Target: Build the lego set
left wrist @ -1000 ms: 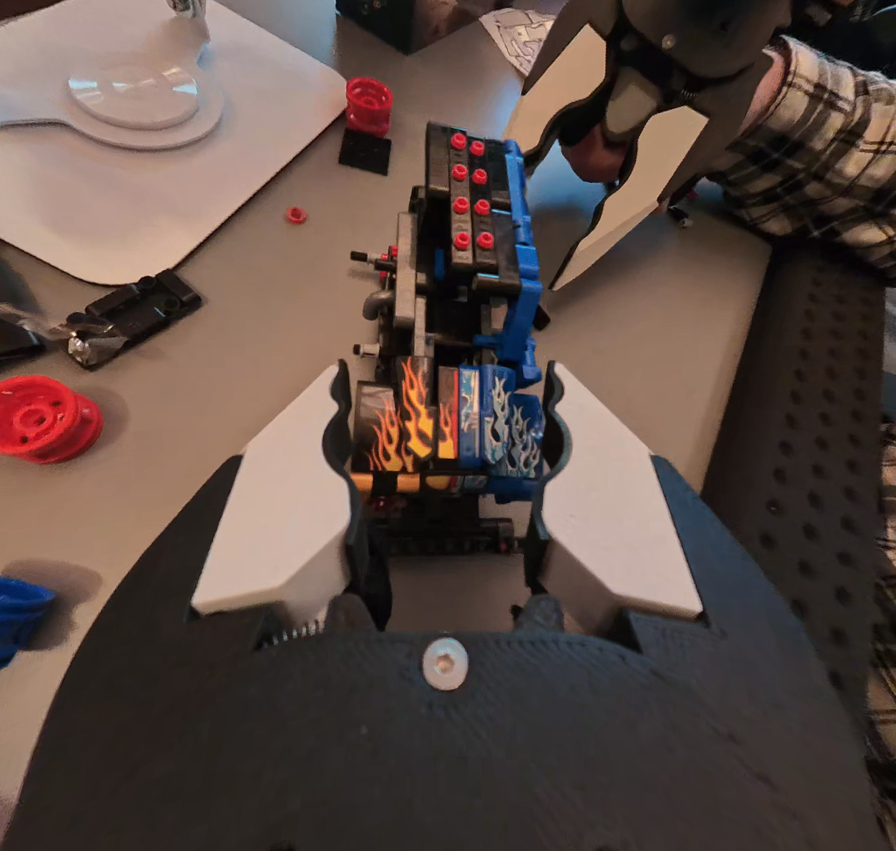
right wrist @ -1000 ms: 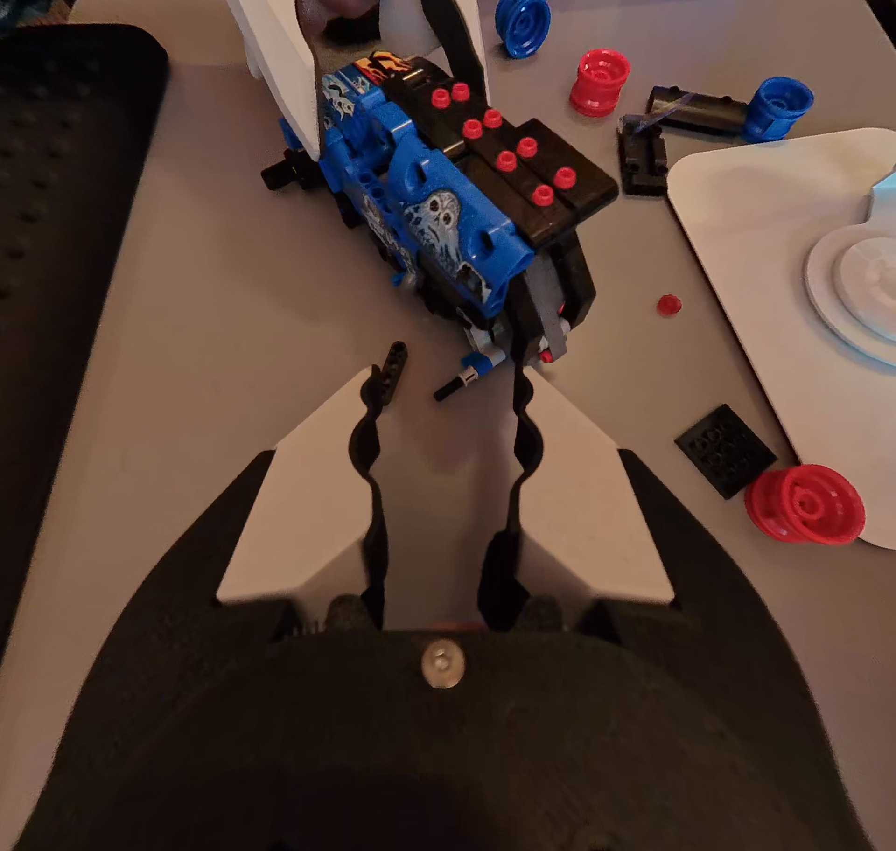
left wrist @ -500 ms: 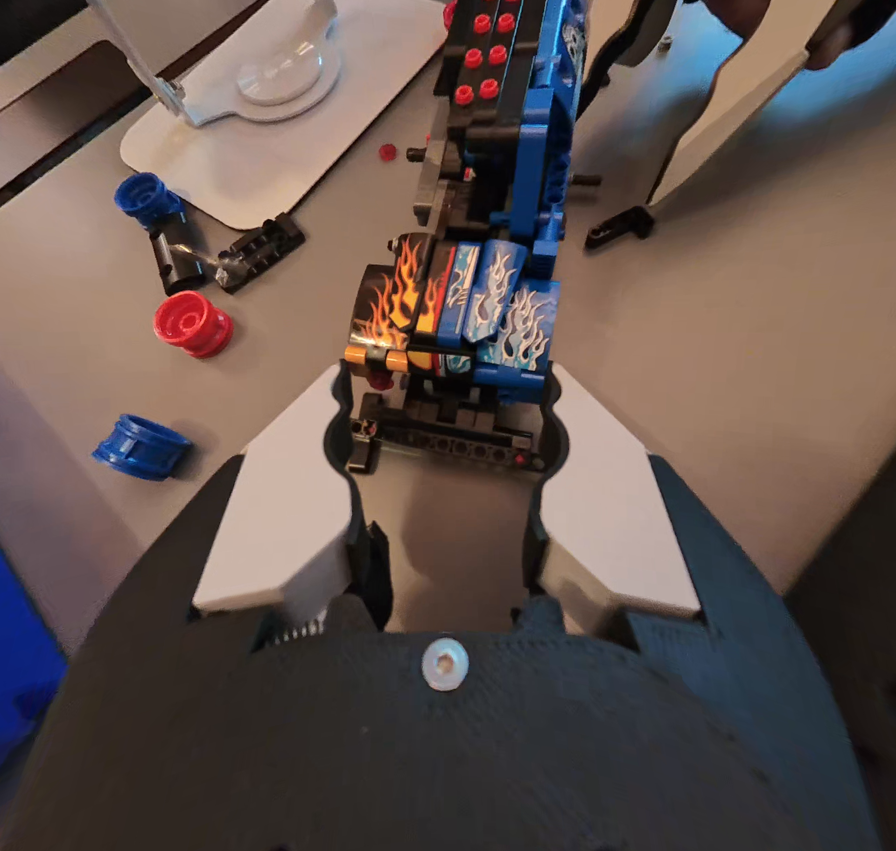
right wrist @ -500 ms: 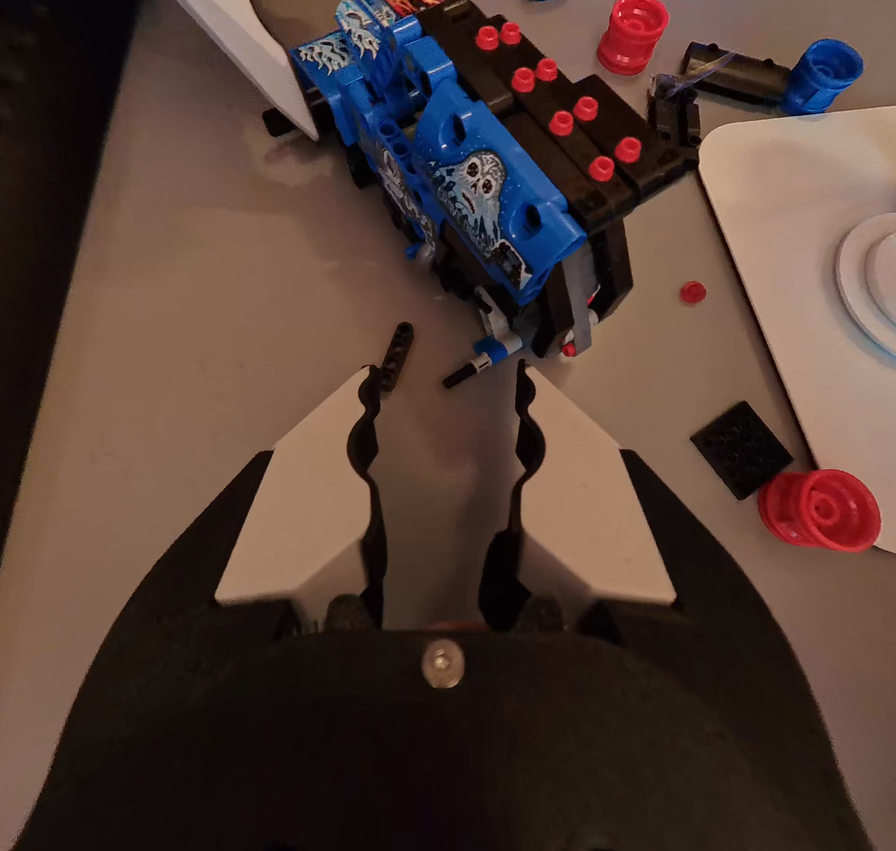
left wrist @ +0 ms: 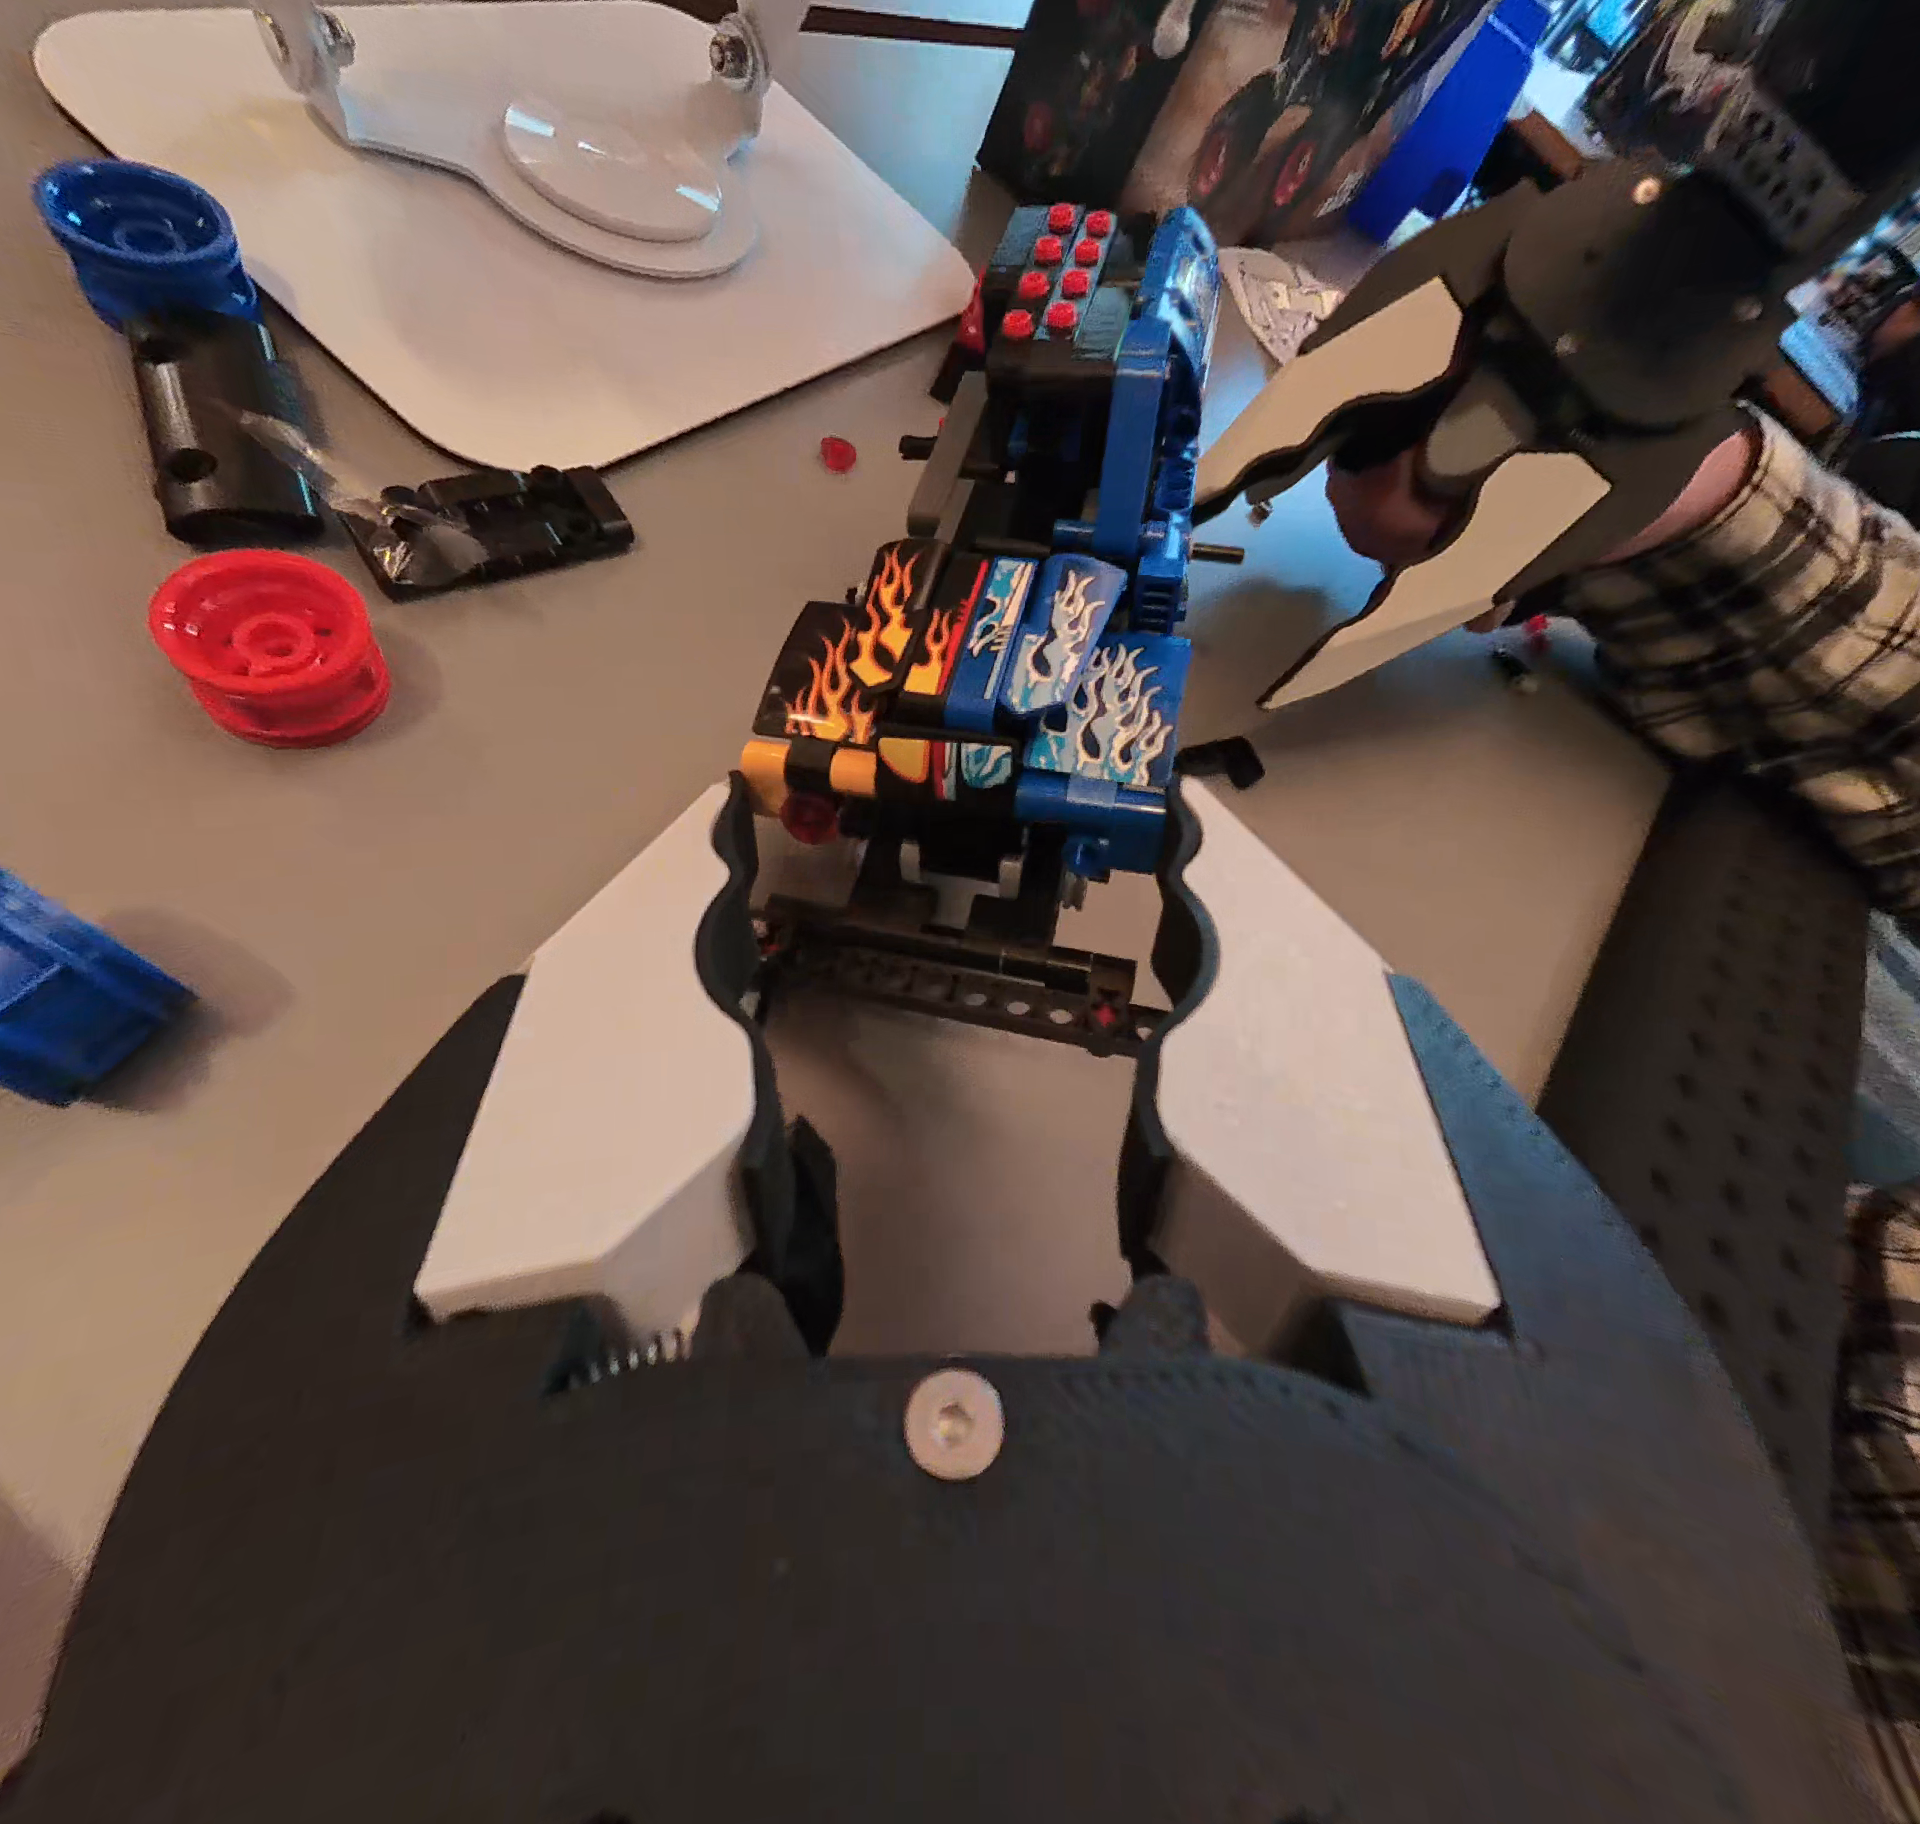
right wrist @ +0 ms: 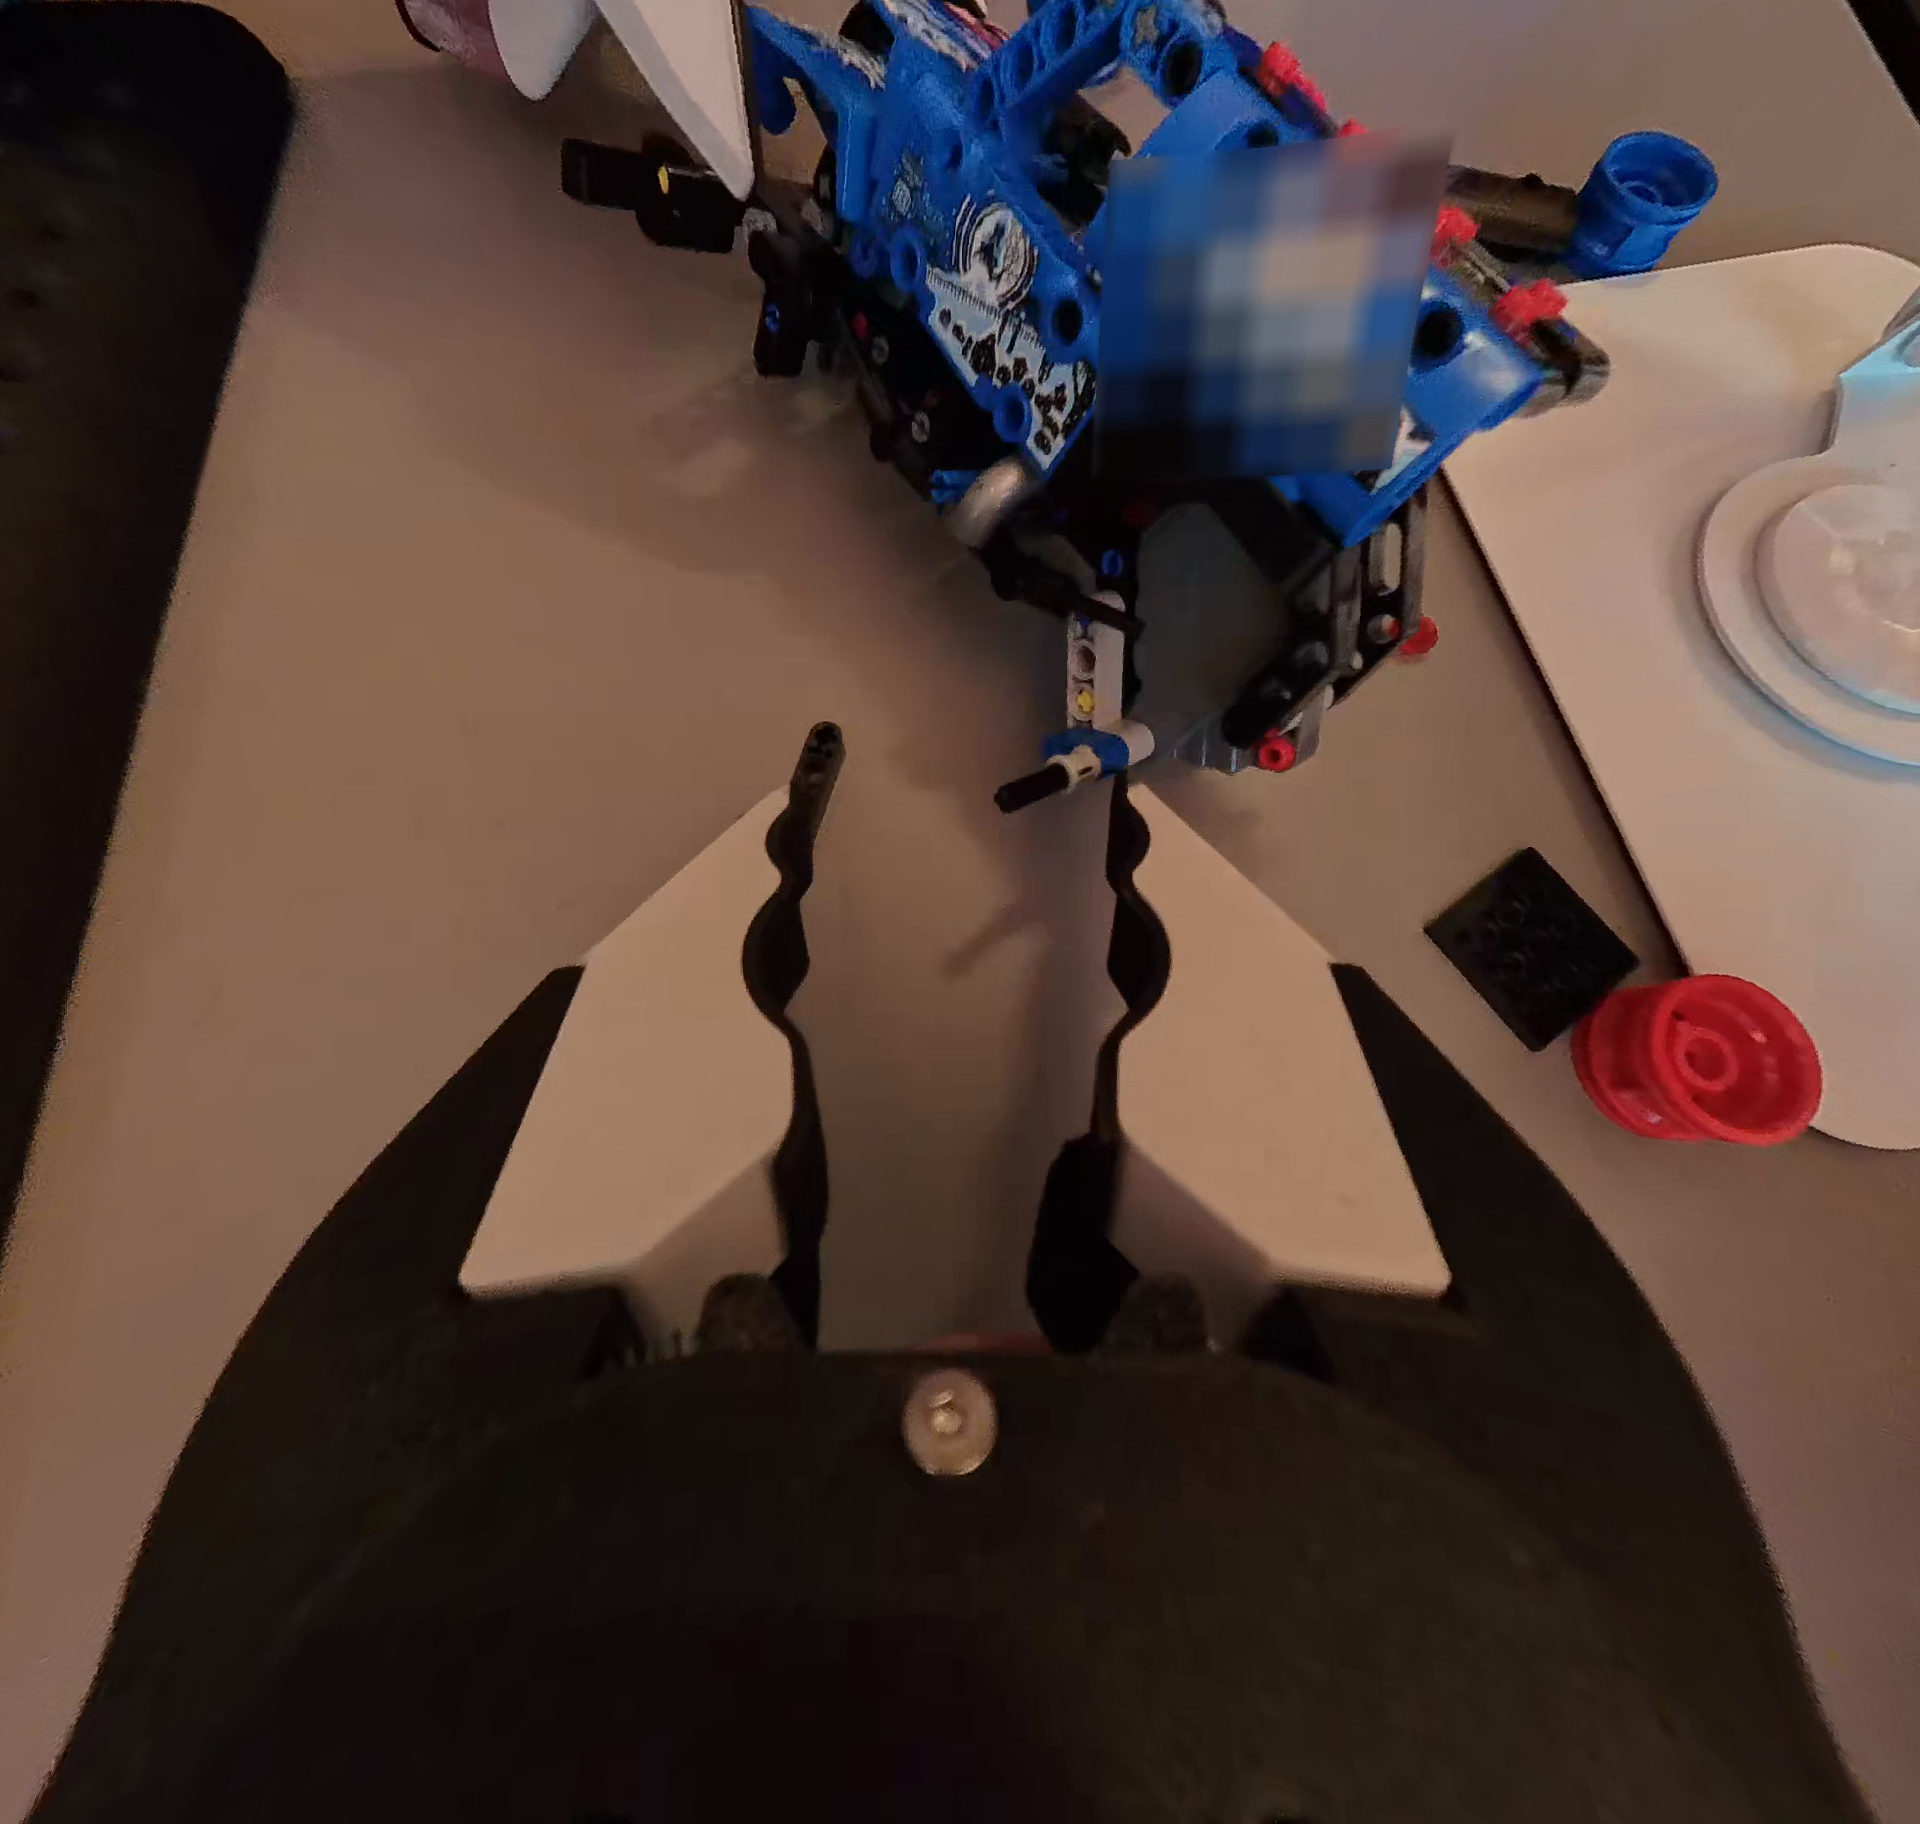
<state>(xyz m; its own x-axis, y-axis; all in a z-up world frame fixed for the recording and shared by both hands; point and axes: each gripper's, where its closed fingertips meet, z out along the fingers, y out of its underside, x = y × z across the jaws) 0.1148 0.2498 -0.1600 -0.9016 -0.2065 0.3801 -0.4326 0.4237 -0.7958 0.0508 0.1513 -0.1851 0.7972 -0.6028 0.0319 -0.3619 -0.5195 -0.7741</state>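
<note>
Gripped the front end of the lego truck (left wrist: 997,694) with the left gripper (left wrist: 951,901), its two fingers pressed on either side of the nose. Sat on the grey table (left wrist: 582,818), out in the middle, near the corner of the white stand base (left wrist: 582,320). Hung wide open with nothing inside: the right gripper (right wrist: 961,798), just behind the truck's back end. Lay loose near the stand base: a red wheel rim (left wrist: 270,657), a blue wheel rim (left wrist: 140,236), a black plate (right wrist: 1527,943). Stood at the table's far edge: a lego box (left wrist: 1226,60).
</note>
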